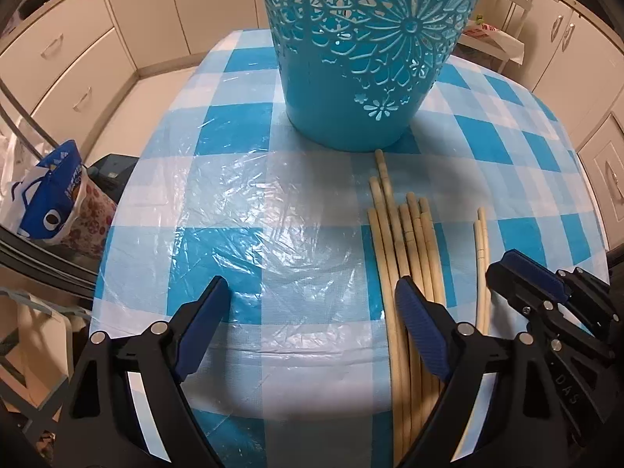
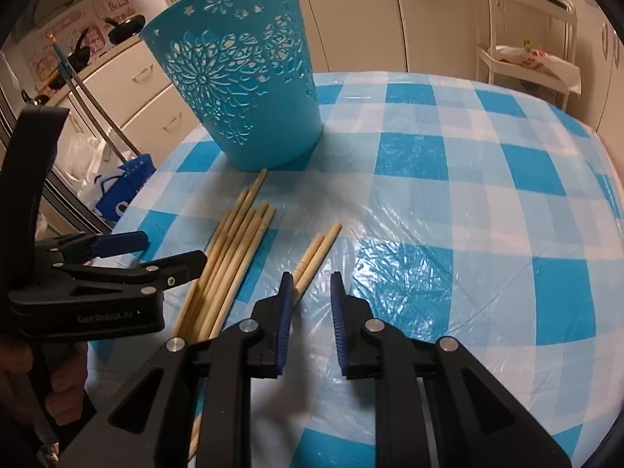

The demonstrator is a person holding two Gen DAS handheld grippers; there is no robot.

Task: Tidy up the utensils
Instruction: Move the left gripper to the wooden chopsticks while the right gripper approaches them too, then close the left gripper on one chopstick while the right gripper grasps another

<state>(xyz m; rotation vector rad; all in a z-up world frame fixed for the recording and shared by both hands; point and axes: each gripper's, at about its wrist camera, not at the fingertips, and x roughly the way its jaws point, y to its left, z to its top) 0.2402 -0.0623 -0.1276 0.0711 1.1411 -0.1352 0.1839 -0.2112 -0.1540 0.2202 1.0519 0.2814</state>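
A bundle of pale wooden chopsticks (image 1: 405, 241) is lying on the blue-and-white checked tablecloth (image 1: 234, 202), its tips pointing toward 12 o'clock at the base of the turquoise cut-out basket (image 1: 362, 58), which is standing upright just beyond them. A separate pair of chopsticks (image 2: 316, 253) is lying apart from the bundle, toward 3 o'clock of it. The left gripper (image 1: 312, 292) is hanging over the cloth with its jaws spread wide and released; its right-hand finger is sitting over the bundle's near part, while the span between the fingers is showing only bare cloth. The right gripper (image 2: 310, 284) is standing with its jaws narrowed but gripping nothing: the separate pair is passing just outside its left finger, at about 11 o'clock of the gap. A hand (image 2: 58, 382) is holding the left gripper's handle at the right wrist view's 8 o'clock edge.
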